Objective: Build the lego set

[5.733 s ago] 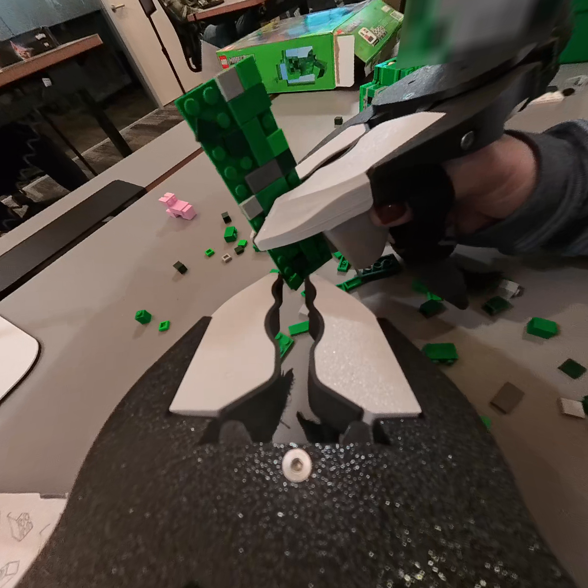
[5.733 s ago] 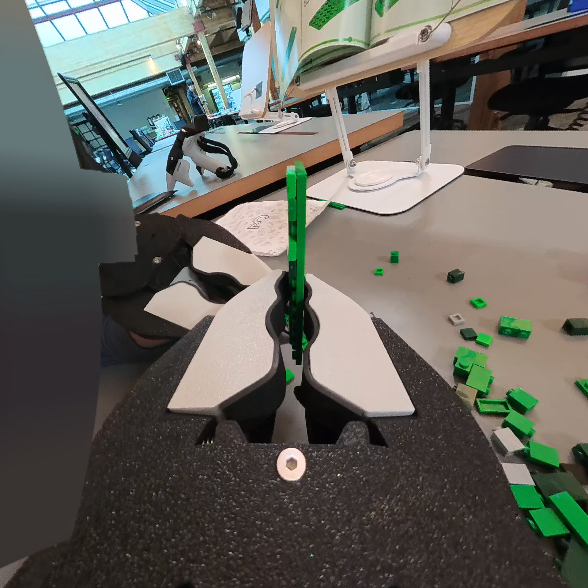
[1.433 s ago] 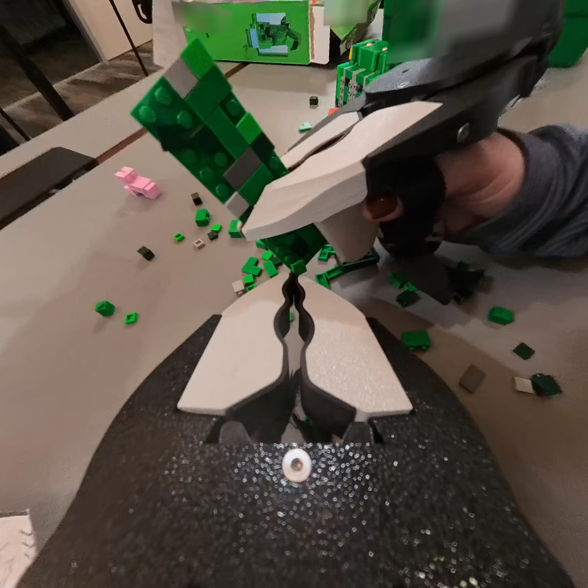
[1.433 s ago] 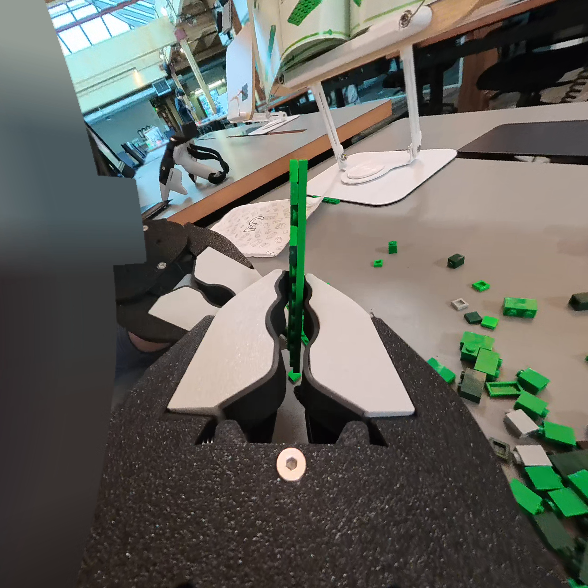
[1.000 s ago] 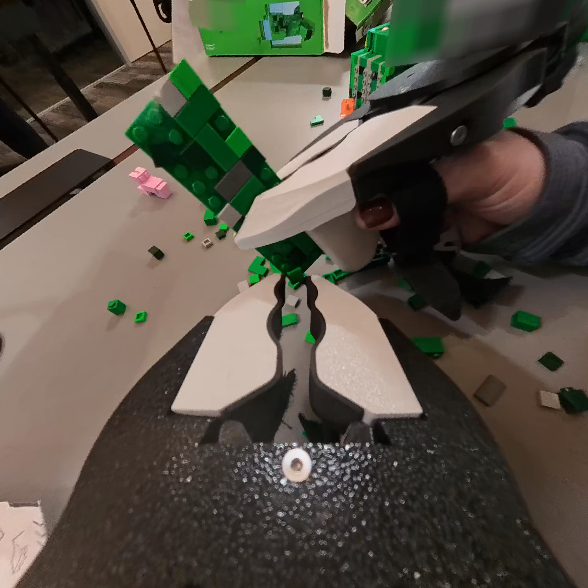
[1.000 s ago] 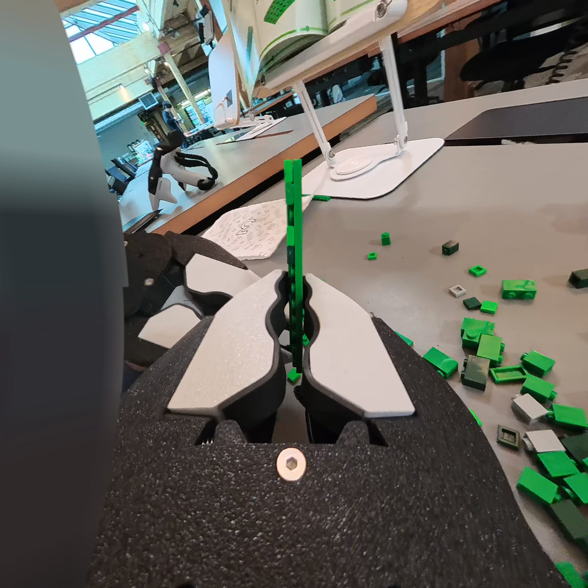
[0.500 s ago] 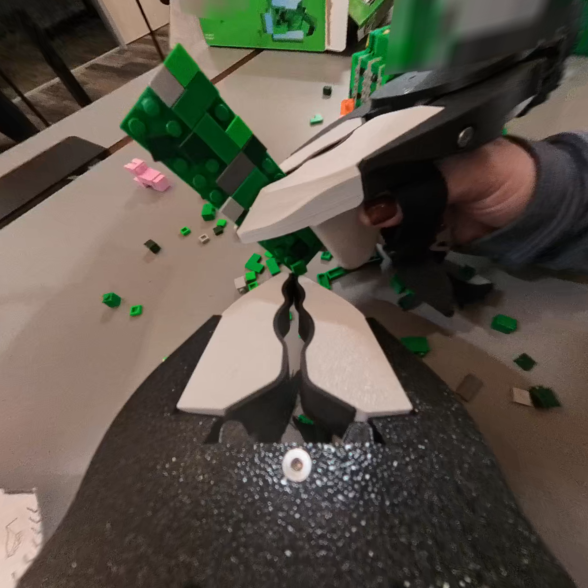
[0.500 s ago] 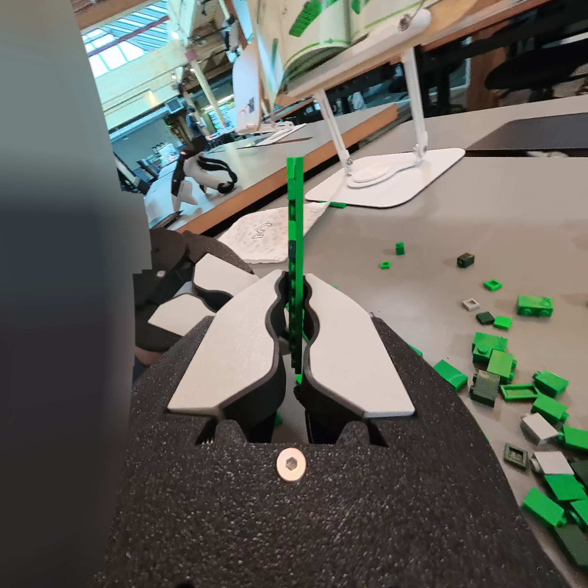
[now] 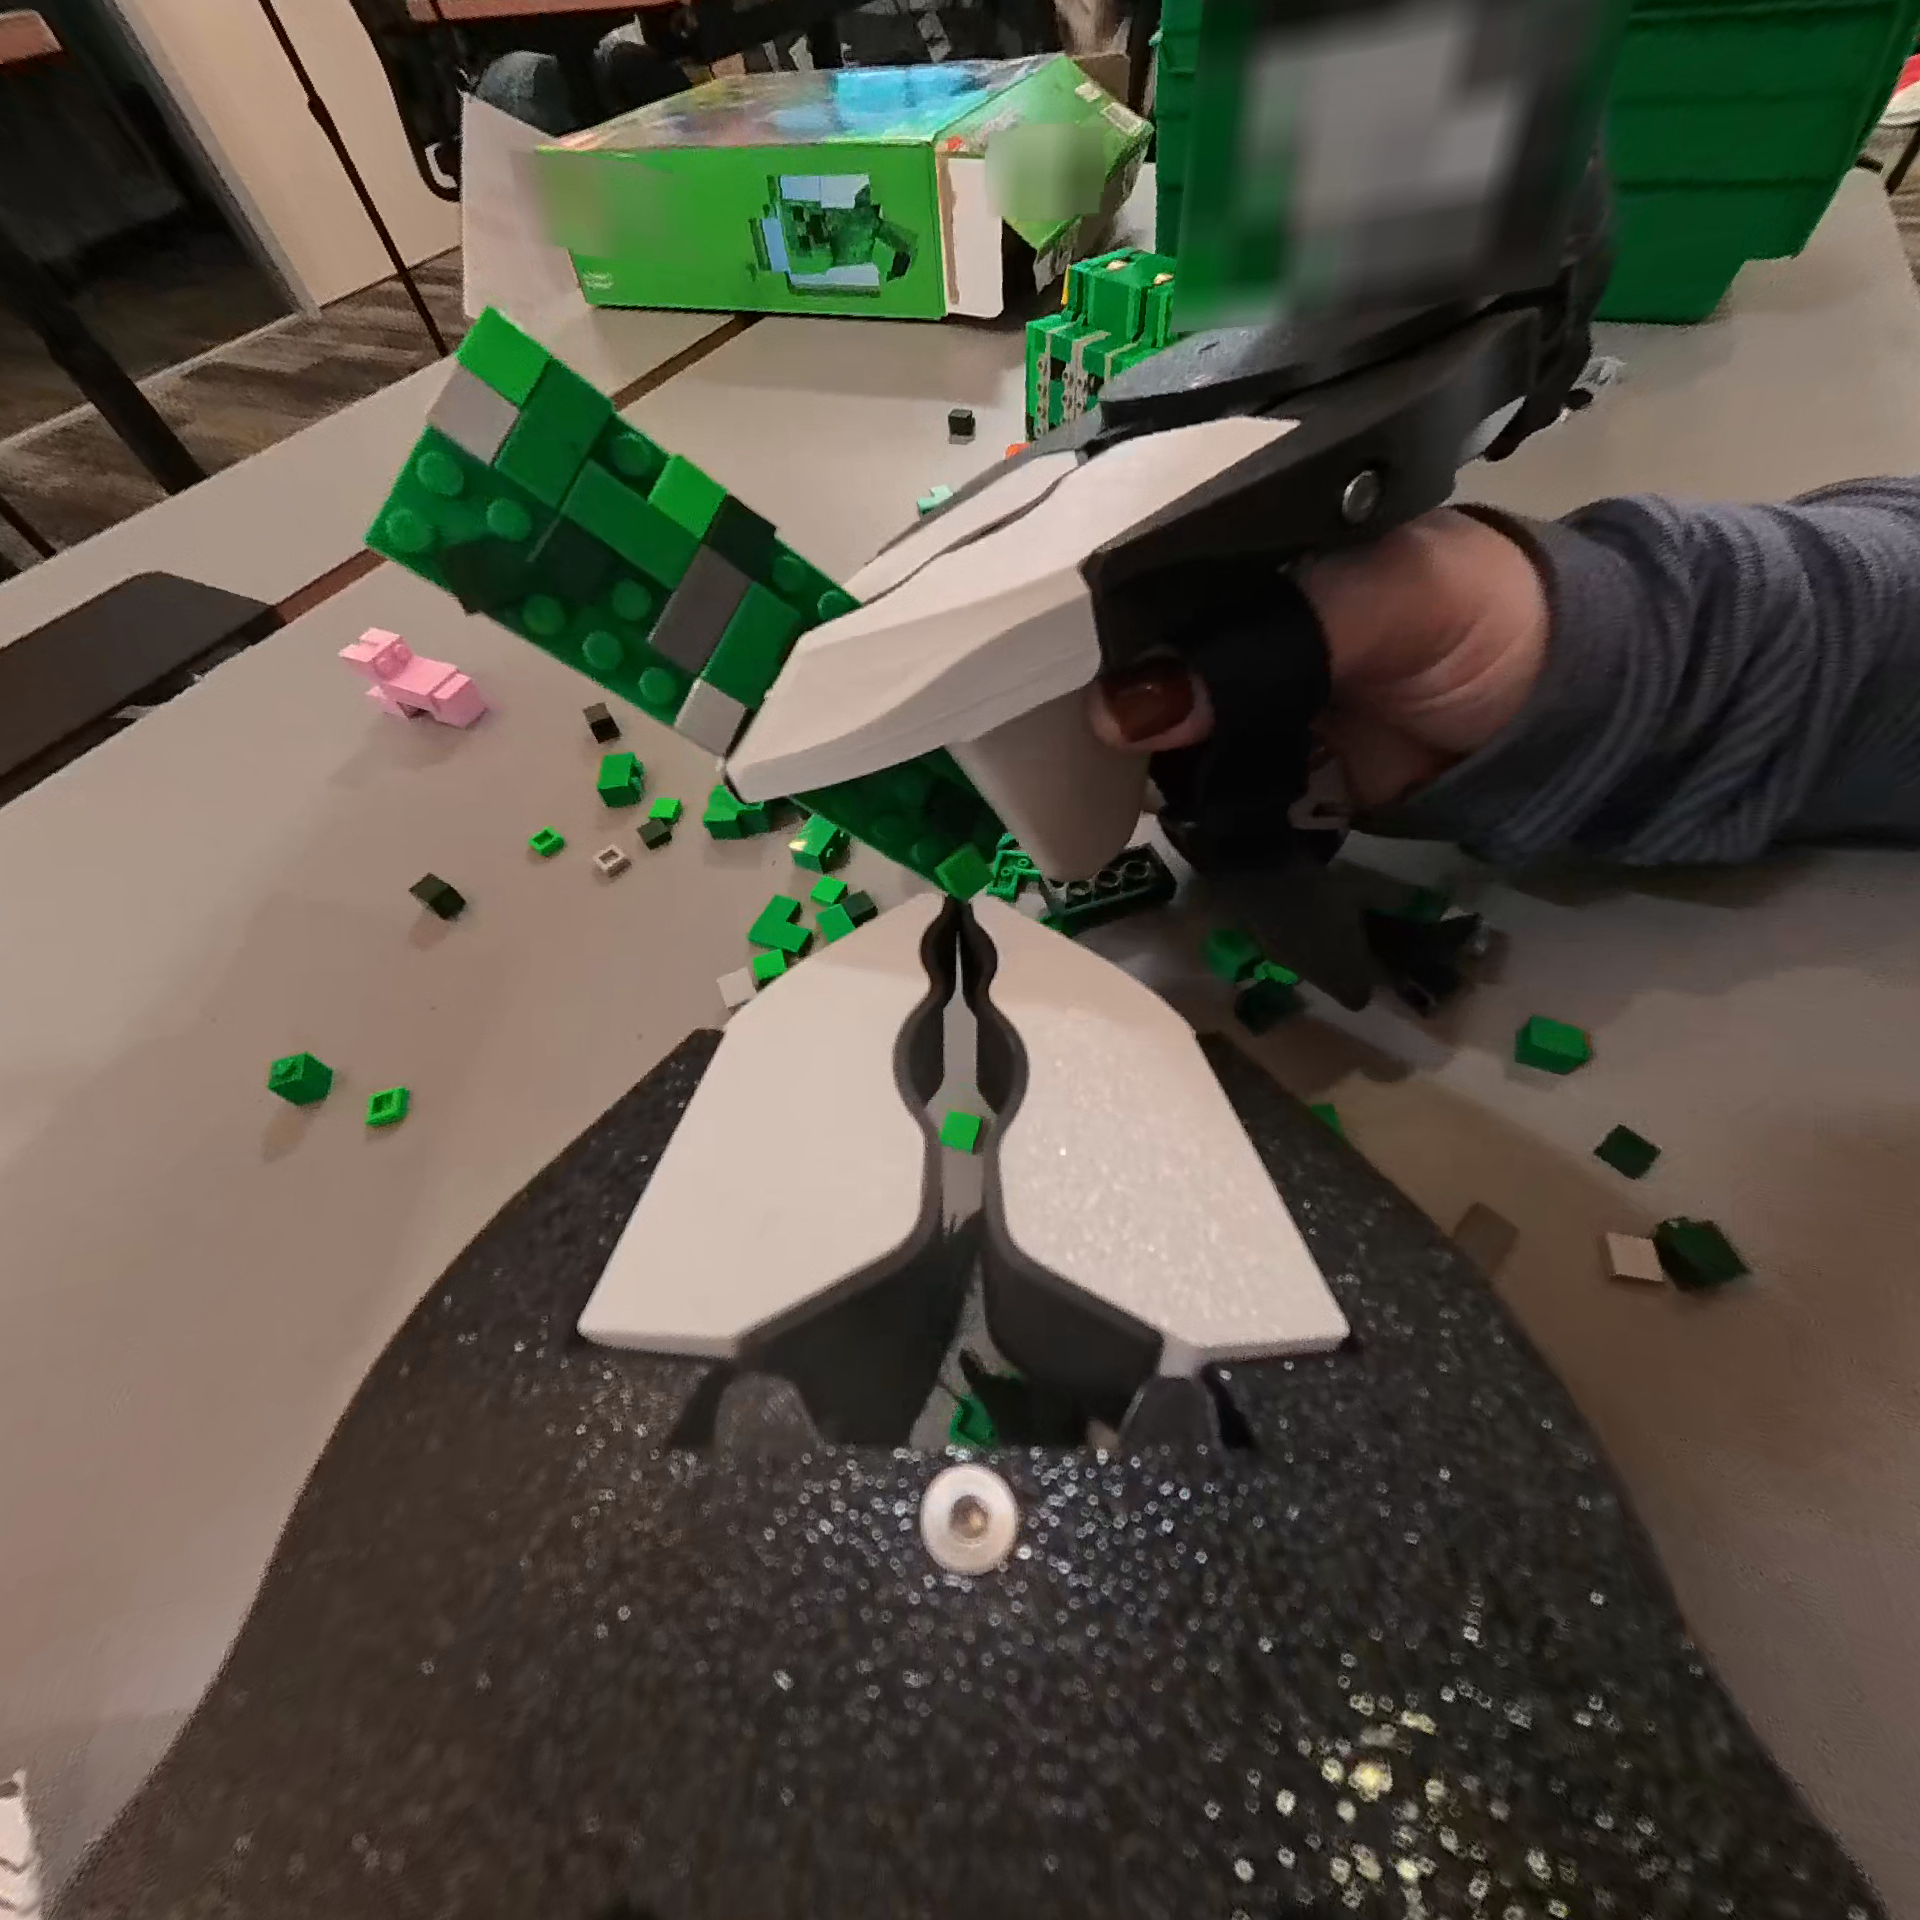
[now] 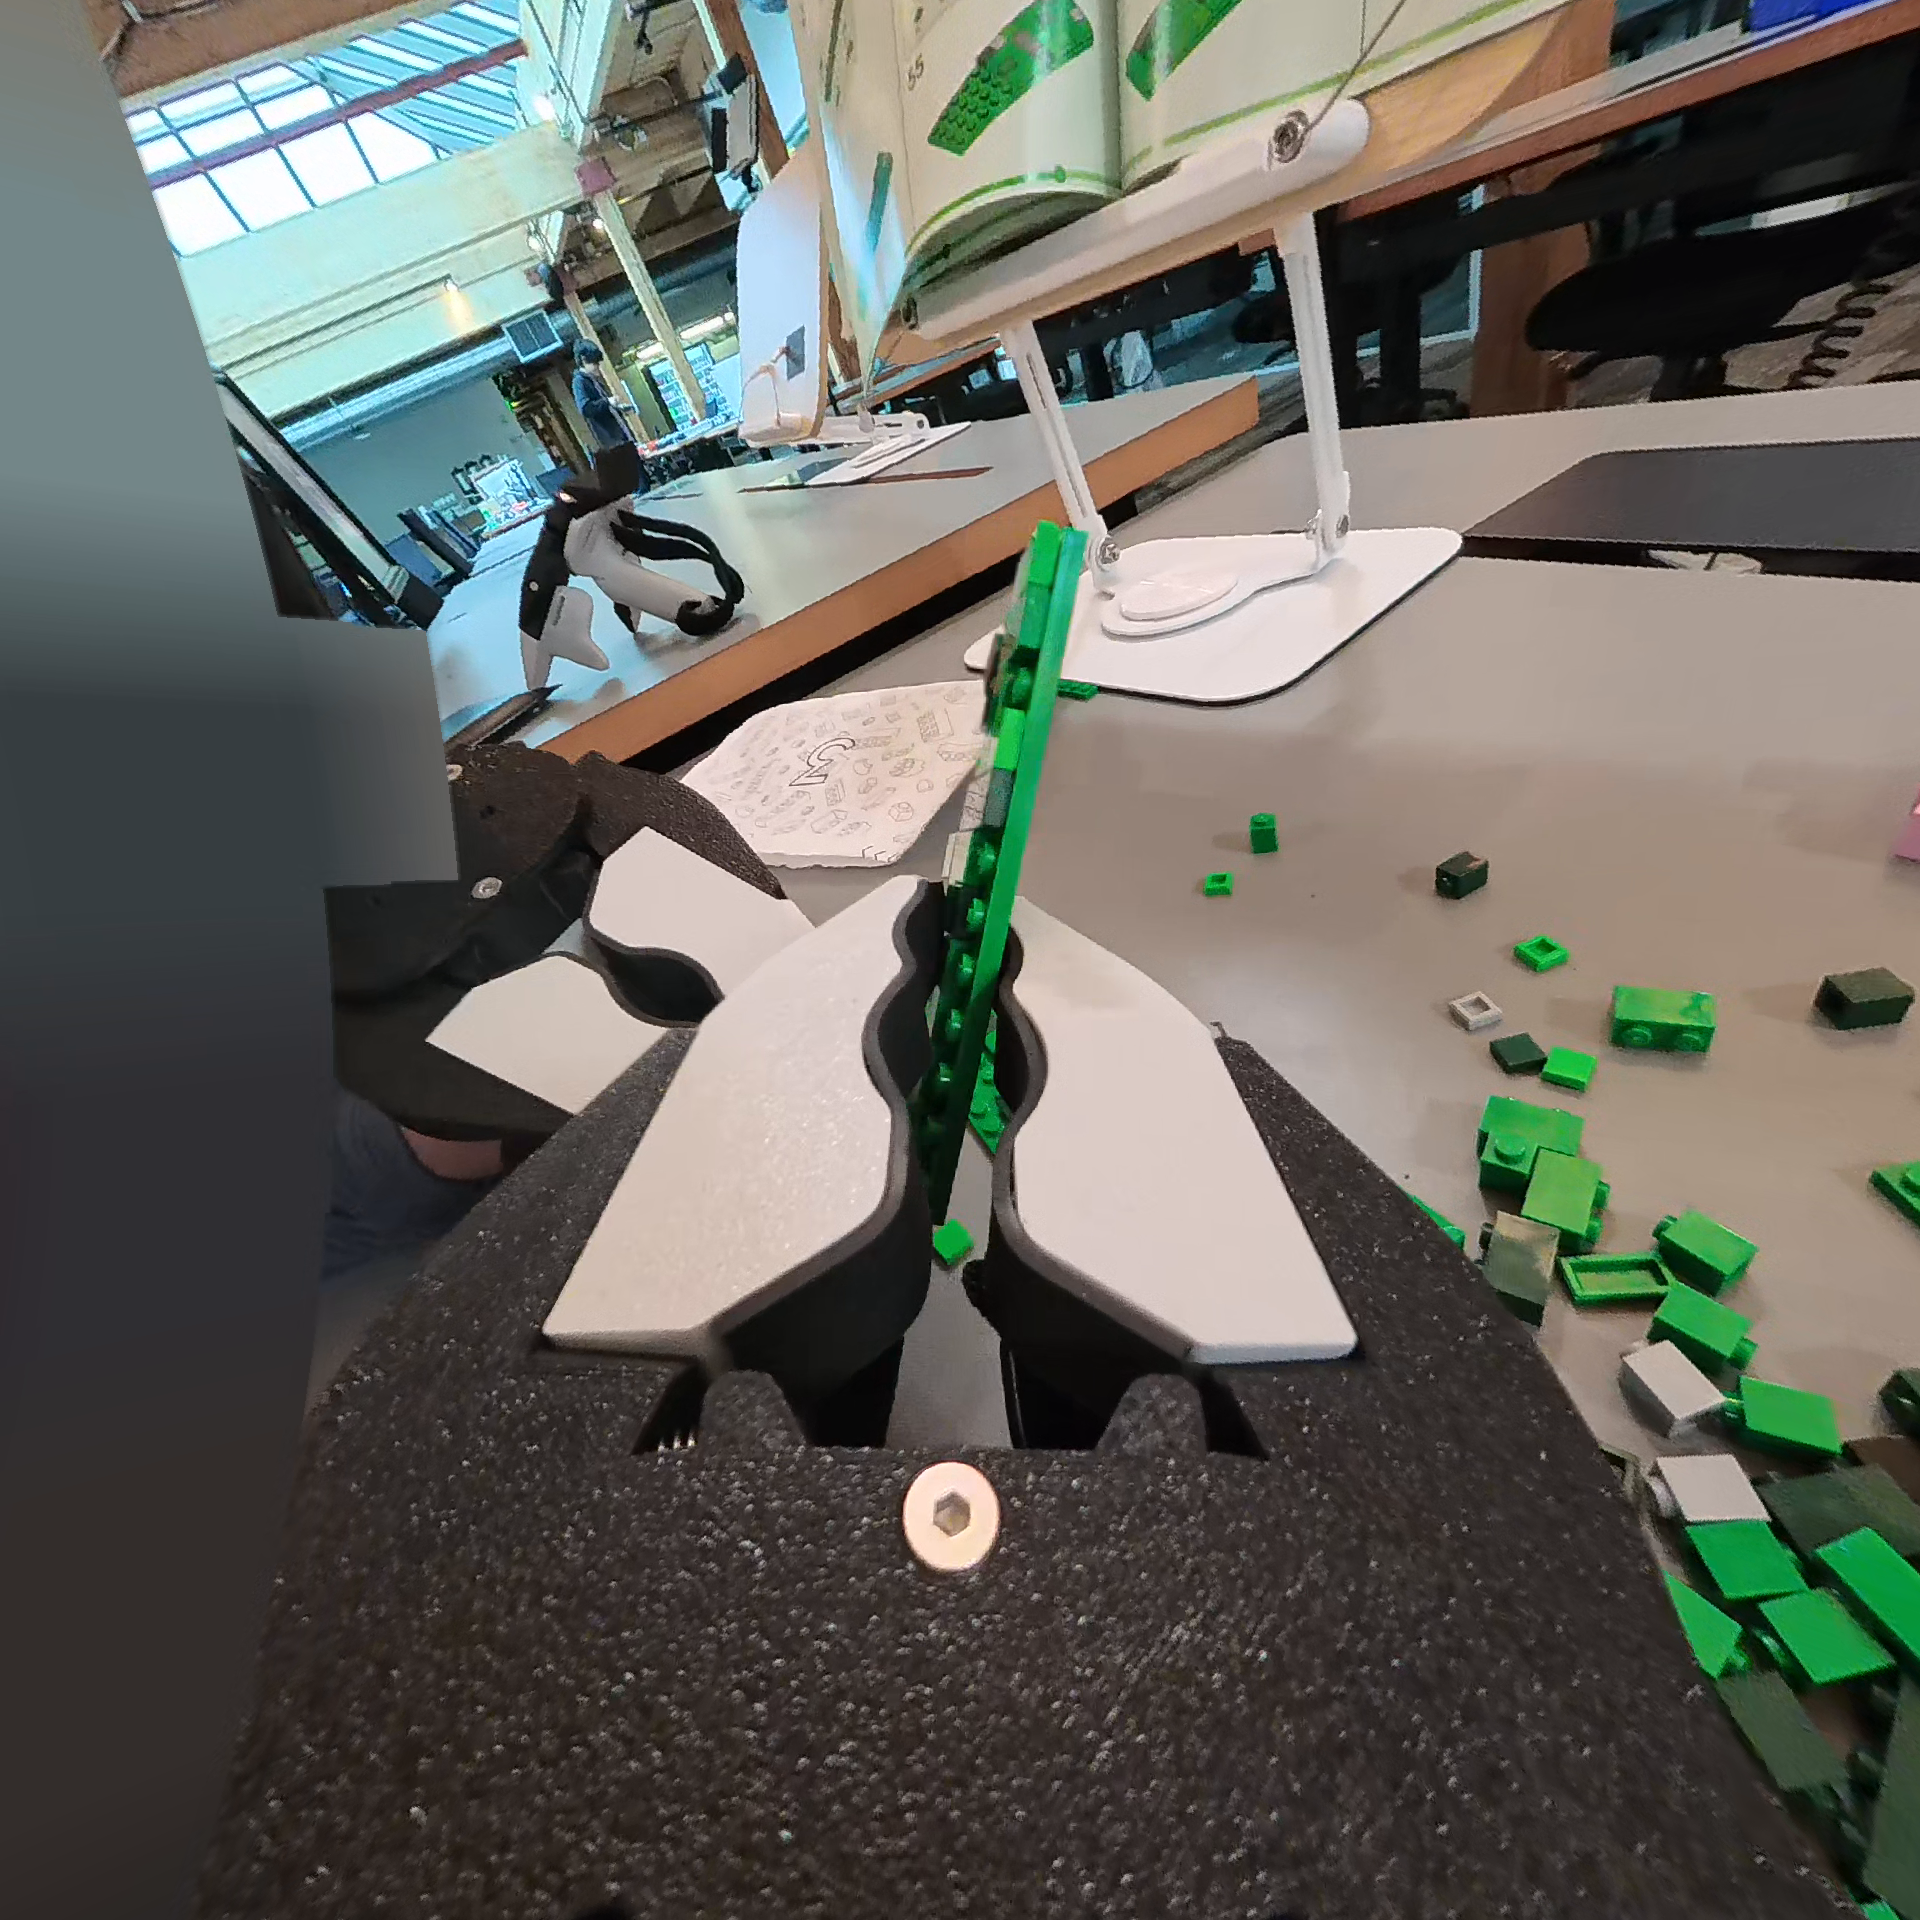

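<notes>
Lego plate (image 9: 613, 561), green and partly tiled in lighter green, dark green and grey, was clamped edge-on in the right gripper (image 10: 961, 1049), tilted above the table (image 9: 208, 935). Just below the plate's low corner, the left gripper (image 9: 958, 925) had its tips pressed together; whether it nipped the small green piece (image 9: 964, 871) at that corner could not be told. Beside the plate, loose bricks (image 10: 1538, 1174) lay scattered on the table, and a pink pig (image 9: 416, 691) stood near it. Beyond the plate sat a green box (image 9: 748, 239) and a built green block (image 9: 1101, 332). Many of the plate's studs were still bare and many bricks unused, so the build seemed only partly done.
</notes>
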